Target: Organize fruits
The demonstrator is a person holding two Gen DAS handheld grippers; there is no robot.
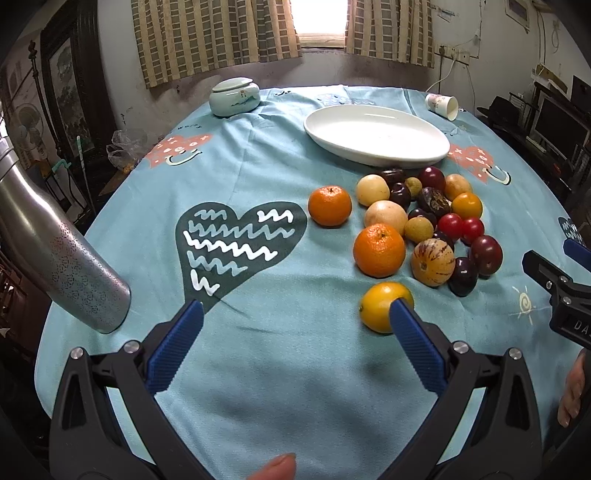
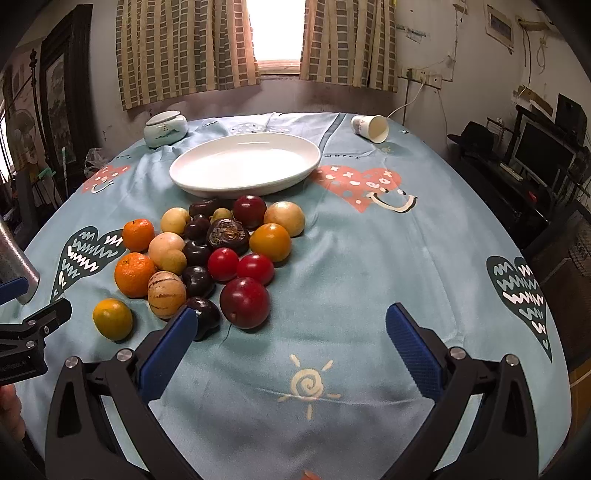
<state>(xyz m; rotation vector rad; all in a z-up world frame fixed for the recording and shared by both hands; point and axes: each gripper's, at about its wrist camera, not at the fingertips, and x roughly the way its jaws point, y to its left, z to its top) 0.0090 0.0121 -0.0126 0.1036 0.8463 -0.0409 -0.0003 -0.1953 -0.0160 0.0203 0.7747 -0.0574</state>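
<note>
Both grippers (image 1: 295,314) (image 2: 291,319) gaping, empty. Risk: nudging fruit pile (image 2: 207,254) (round, loose) off toward plate (image 2: 243,184) or table edge.

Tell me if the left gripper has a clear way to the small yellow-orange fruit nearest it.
Probably yes: the left gripper is open, and the yellow-orange fruit sits apart from the pile, beside one finger.

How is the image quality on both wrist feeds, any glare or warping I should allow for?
Left wrist view: the window is blown out white, the white plate carries a soft sheen, and fisheye bends the table edges; fruit stays sharp. Right wrist view: same burnt-out window, dark vignette in the corners, tablecloth evenly lit.
</note>
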